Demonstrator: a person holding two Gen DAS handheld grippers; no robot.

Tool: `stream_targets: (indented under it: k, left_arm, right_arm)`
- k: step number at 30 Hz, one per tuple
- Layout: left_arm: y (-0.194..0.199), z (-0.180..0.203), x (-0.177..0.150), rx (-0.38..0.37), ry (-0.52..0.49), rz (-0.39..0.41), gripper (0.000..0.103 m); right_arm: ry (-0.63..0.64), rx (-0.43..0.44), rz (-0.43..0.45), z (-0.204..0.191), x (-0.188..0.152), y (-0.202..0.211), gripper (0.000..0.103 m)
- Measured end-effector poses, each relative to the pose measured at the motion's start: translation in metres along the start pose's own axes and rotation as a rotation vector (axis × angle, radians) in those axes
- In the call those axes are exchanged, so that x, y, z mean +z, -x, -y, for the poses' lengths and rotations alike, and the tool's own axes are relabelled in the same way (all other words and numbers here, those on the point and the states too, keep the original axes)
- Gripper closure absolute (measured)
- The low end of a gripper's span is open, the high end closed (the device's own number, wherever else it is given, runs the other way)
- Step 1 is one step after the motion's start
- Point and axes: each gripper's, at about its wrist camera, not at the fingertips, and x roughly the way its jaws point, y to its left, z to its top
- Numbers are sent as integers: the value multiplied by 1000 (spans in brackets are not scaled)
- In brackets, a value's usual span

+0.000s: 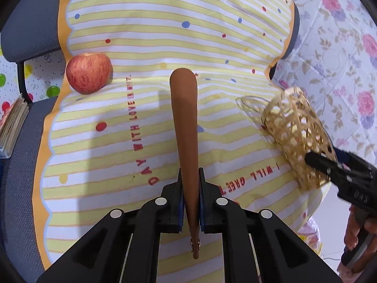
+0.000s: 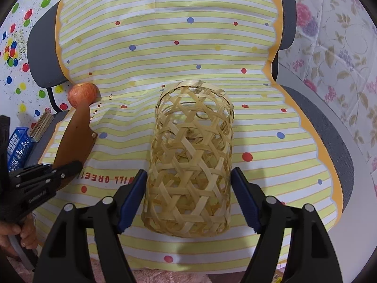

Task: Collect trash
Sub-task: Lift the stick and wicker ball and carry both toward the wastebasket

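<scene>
My left gripper [image 1: 190, 176] is shut on a flat brown leather case [image 1: 185, 127], held edge-up above the striped yellow cloth [image 1: 113, 146]; it also shows in the right wrist view [image 2: 75, 139]. A woven bamboo basket [image 2: 190, 160] lies on its side on the cloth. My right gripper [image 2: 189, 176] is open, its blue pads on either side of the basket with a gap on each side. In the left wrist view the basket [image 1: 297, 132] lies at the right with the right gripper [image 1: 329, 167] at it. A red apple [image 1: 88, 73] sits at the cloth's left edge.
The cloth covers a grey office chair [image 2: 329, 136]. A blue crate [image 2: 17, 146] and a stack of wooden sticks [image 2: 41, 125] are at the left. Floral fabric [image 1: 341, 59] lies to the right of the chair.
</scene>
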Motion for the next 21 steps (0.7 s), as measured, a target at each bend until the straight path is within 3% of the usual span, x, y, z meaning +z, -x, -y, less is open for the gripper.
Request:
stream_targets:
  k: [8, 16, 21]
  left_arm:
    - [7, 24, 1, 39, -79, 54, 94]
    - [23, 60, -8, -21, -119, 67, 94]
    - [25, 72, -12, -25, -128, 69, 94]
  right_arm:
    - [-4, 37, 11, 6, -6, 6, 27]
    - [-47, 72, 52, 23, -1, 18, 26]
    - [-82, 58, 31, 33, 6, 6, 26]
